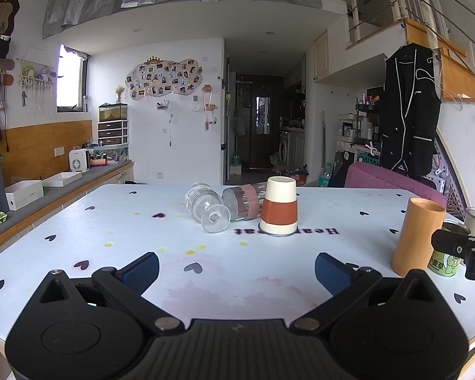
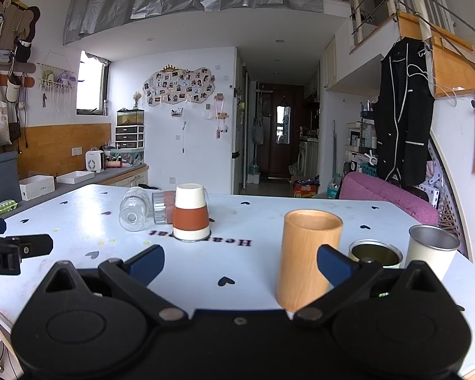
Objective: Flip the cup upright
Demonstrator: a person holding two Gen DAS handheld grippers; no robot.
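Note:
A white paper cup with an orange-brown band [image 1: 279,206] stands upside down on the white table [image 1: 79,231], also in the right wrist view [image 2: 191,212]. A clear ribbed glass [image 1: 207,207] lies on its side left of it, and a glass with a brown sleeve [image 1: 242,201] lies between them. My left gripper [image 1: 237,270] is open and empty, well short of the cups. My right gripper [image 2: 240,262] is open; an upright wooden cup [image 2: 308,258] stands just inside its right finger [image 2: 334,264]. Whether they touch is unclear.
An open tin can [image 2: 375,253] and an upright white metal cup [image 2: 432,250] stand at the right, behind the wooden cup [image 1: 416,236]. A purple chair [image 2: 386,194] is beyond the table's far right edge. A counter with boxes [image 1: 25,191] runs along the left.

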